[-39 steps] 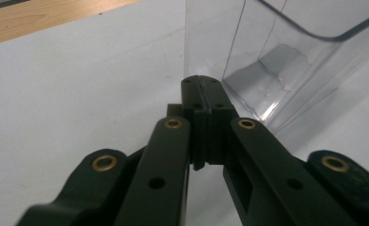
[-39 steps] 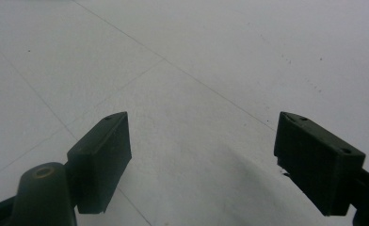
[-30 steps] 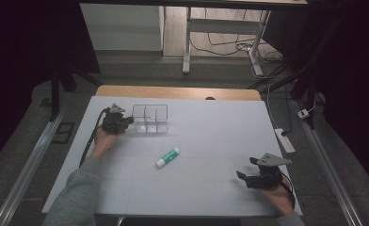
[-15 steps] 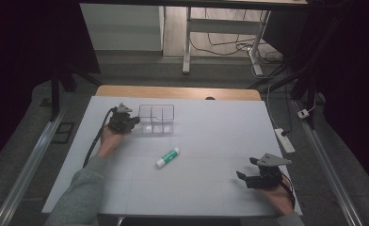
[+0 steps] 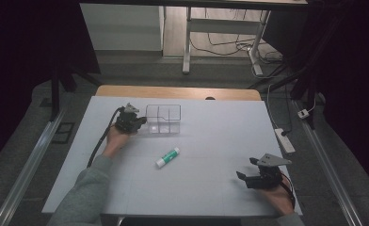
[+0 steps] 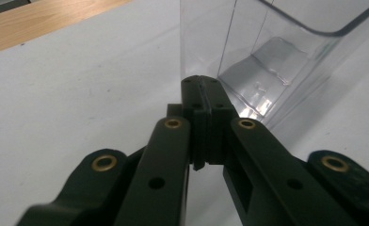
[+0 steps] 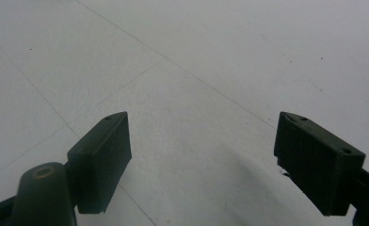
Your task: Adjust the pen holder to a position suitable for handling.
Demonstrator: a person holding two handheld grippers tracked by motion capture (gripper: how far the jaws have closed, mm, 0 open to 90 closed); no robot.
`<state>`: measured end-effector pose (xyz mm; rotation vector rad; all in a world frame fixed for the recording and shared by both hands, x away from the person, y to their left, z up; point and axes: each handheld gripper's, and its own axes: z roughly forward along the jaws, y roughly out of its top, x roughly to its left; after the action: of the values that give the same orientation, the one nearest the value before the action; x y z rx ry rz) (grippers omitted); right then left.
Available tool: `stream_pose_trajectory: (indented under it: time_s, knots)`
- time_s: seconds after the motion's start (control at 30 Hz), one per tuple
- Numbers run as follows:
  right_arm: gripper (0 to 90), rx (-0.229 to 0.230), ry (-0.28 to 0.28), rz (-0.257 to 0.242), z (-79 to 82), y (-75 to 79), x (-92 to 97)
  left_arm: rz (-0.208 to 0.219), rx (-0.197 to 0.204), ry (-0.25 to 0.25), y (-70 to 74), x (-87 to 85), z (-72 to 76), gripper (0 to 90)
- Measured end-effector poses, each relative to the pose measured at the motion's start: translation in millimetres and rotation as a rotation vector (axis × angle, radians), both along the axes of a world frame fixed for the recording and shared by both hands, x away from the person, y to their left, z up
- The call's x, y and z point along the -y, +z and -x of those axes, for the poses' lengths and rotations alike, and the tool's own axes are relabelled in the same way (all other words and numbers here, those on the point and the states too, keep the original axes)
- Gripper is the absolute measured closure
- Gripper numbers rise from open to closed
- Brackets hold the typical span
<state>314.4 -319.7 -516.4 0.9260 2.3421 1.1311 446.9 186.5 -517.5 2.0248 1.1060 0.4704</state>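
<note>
Two grippers were on the white table (image 5: 211, 188), one busy, one idle. Left gripper (image 5: 142, 121) sat at the left end of the clear divided organiser (image 5: 164, 120), near the table's far edge. In the left gripper view its jaws were pressed together with nothing between them, and the tips (image 6: 202, 84) were right up against the organiser's near corner (image 6: 267, 52), touching or just short; I couldn't tell which. That looked like a closed-jaw nudge on the box, not a grasp.

Right gripper (image 5: 248, 175) rested near the front right corner of the table, well apart from everything. Its jaws stood wide apart over bare tabletop (image 7: 196, 70), holding nothing.

A glue stick (image 5: 167, 157) with a green body and white cap lay on its side mid-table, between the two grippers and just in front of the organiser, touched by neither.

My read on progress: early. The organiser's compartments looked empty, so nothing had been loaded. Positioning the box seemed the step in hand; picking up the glue stick and dropping it into a compartment was probably what remained.
</note>
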Motion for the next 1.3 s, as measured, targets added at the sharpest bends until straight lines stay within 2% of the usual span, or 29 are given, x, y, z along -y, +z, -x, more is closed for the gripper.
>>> stream_pose_trajectory:
  time_s: [0.23,0.47,0.7,1.0,1.3]
  knots:
    - [18.8,0.001,-0.005,0.004,0.3,0.1,0.2,-0.018,0.000,-0.043,1.3,15.5,-0.3,88.8]
    - [18.8,-0.002,0.003,0.000,0.0,-0.2,0.0,-0.017,0.002,-0.050,1.4,23.6,-1.8,88.7]
    - [18.8,0.000,0.001,0.000,0.7,0.6,0.8,-0.003,0.002,-0.034,0.4,28.7,-6.3,88.7]
    - [18.8,0.002,-0.001,0.003,1.6,1.4,0.6,-0.006,0.008,-0.053,1.2,38.0,-9.9,88.6]
    - [18.9,0.004,-0.005,0.001,2.1,2.0,1.0,0.003,0.004,-0.041,1.7,40.1,-14.3,88.7]
